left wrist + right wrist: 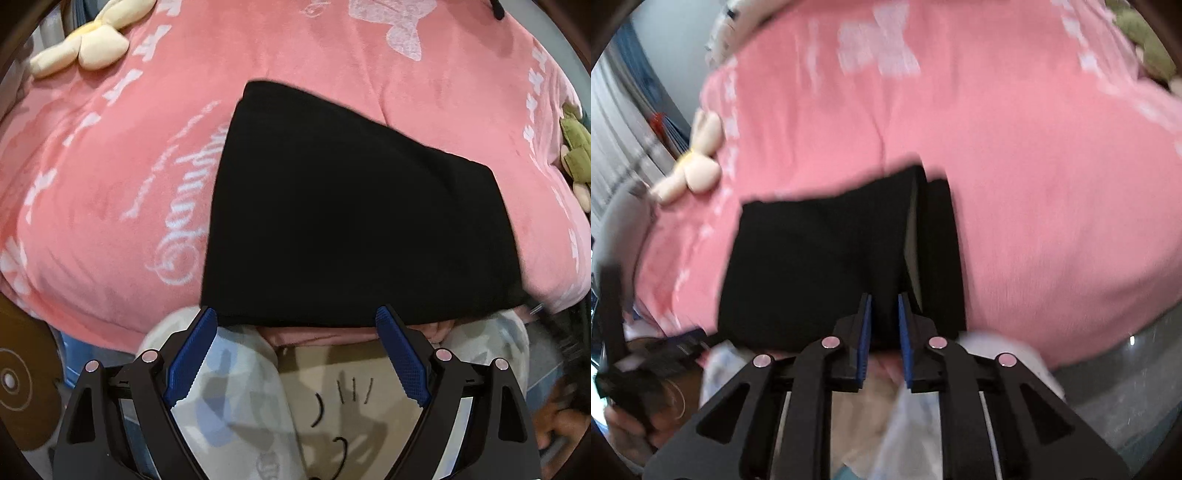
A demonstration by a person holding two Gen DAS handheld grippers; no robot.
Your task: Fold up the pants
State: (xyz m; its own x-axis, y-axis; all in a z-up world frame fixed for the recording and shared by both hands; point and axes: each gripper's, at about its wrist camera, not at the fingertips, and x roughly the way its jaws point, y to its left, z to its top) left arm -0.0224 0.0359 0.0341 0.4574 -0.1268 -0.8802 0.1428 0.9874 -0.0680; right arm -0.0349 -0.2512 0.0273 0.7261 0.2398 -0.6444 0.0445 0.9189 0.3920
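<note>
Our left gripper (295, 321) has its blue-padded fingers (192, 354) spread wide and holding nothing, their tips just at the near edge of the black pants (351, 214). Our right gripper (884, 314) has its fingers (864, 332) drawn close together over the pants' near edge; blur keeps us from telling whether cloth is pinched. The pants lie folded into a compact block on the pink bed blanket (110, 166), straight ahead of both grippers, long side running left to right. A loose layer stands up on the right side, nearer our right gripper.

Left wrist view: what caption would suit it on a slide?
Left gripper, blue-padded fingers spread open, at the near edge of folded black fabric pants on a pink plush blanket.
</note>
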